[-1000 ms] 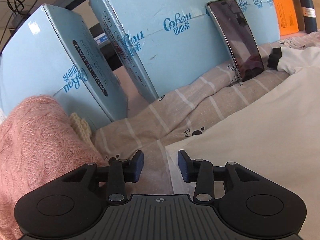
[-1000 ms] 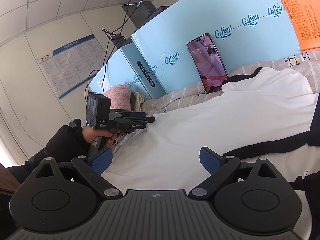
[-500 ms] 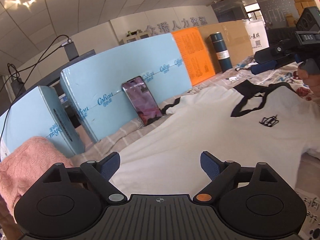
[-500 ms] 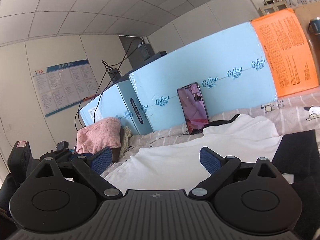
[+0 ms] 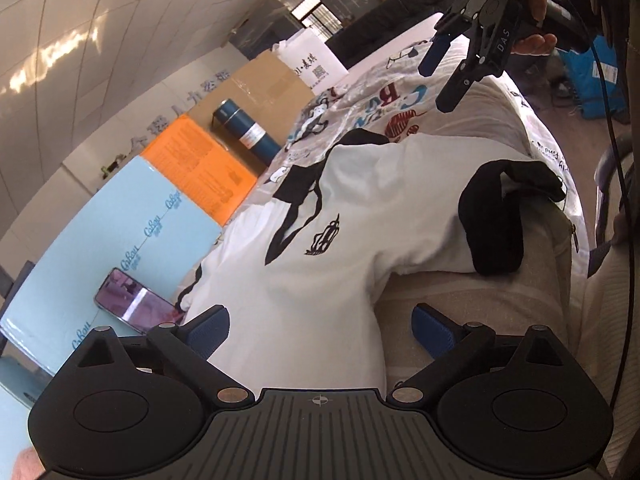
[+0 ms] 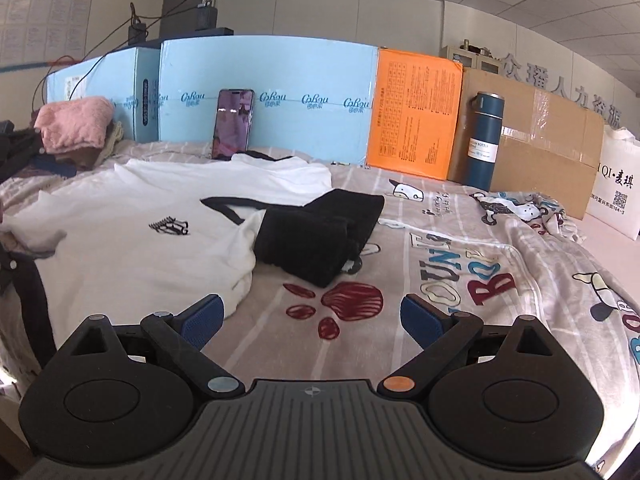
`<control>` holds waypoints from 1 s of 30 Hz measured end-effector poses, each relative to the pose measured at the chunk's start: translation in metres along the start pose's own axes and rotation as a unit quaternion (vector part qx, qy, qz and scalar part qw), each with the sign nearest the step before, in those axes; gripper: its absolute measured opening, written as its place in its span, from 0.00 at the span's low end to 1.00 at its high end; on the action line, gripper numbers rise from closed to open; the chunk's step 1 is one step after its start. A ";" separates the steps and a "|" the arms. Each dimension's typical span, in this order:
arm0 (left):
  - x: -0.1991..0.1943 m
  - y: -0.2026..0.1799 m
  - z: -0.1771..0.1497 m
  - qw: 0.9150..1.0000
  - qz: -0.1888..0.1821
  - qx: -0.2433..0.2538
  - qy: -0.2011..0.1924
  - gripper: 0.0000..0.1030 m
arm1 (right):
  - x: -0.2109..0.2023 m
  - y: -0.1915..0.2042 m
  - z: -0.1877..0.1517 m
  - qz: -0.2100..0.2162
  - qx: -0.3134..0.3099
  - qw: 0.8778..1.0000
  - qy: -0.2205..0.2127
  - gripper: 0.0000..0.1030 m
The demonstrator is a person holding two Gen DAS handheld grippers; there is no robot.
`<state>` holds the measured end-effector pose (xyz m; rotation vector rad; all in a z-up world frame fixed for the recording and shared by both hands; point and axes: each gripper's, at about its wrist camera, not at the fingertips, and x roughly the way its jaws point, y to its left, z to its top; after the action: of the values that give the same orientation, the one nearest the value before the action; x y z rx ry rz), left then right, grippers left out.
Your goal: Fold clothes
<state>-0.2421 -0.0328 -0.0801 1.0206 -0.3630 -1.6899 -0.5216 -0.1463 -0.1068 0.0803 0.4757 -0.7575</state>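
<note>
A white top (image 5: 344, 248) with black collar, black cuffs and a small crown logo lies spread on the bed; it also shows in the right wrist view (image 6: 120, 240). One black cuff (image 6: 320, 236) is folded over near the shirt's side. My left gripper (image 5: 320, 330) is open and empty, held above the shirt's lower edge. My right gripper (image 6: 310, 322) is open and empty above the printed blanket (image 6: 500, 280), beside the shirt. The right gripper also shows at the top right of the left wrist view (image 5: 444, 68).
Light blue boxes (image 6: 264, 100), an orange box (image 6: 412, 116) and a cardboard box (image 6: 540, 136) line the back. A phone (image 6: 232, 122) leans on the blue box. A blue flask (image 6: 484, 140) stands by the cardboard. Folded pink knitwear (image 6: 72, 126) sits at the far left. A white bag (image 6: 616, 184) is at the right.
Both grippers have swung away from the shirt's left side; the left one opened wide a second ago and now looks along the shirt, tilted. The right gripper has moved to the blanket side.
</note>
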 end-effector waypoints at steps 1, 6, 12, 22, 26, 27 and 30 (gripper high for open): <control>-0.001 -0.002 0.004 1.000 -0.008 0.006 -0.008 0.96 | -0.001 0.002 -0.006 0.002 -0.008 1.000 0.004 0.93; -0.006 -0.022 0.021 0.998 -0.036 0.046 -0.037 0.96 | -0.007 0.015 -0.025 0.024 -0.045 0.999 -0.003 0.93; -0.026 -0.025 0.030 0.995 -0.066 0.062 -0.042 0.96 | -0.011 0.025 -0.030 0.069 -0.063 0.996 -0.007 0.94; 0.002 -0.073 0.043 0.985 -0.075 0.149 -0.049 0.88 | -0.010 0.038 -0.035 0.103 -0.090 0.990 -0.010 0.96; 0.001 -0.036 0.047 0.990 -0.112 0.001 -0.091 0.11 | -0.018 0.041 -0.040 0.109 -0.108 0.988 -0.010 0.97; 0.002 -0.027 0.046 0.988 -0.108 -0.040 -0.102 0.09 | -0.020 0.042 -0.041 0.114 -0.110 0.987 -0.012 0.97; -0.002 -0.002 0.039 0.970 -0.133 -0.153 -0.138 0.09 | -0.022 0.049 -0.037 0.128 -0.121 0.984 -0.031 0.97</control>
<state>-0.2733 -0.0396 -0.0583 0.6270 -0.1391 -2.0634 -0.5167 -0.0877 -0.1348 -0.1075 0.4850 -0.4450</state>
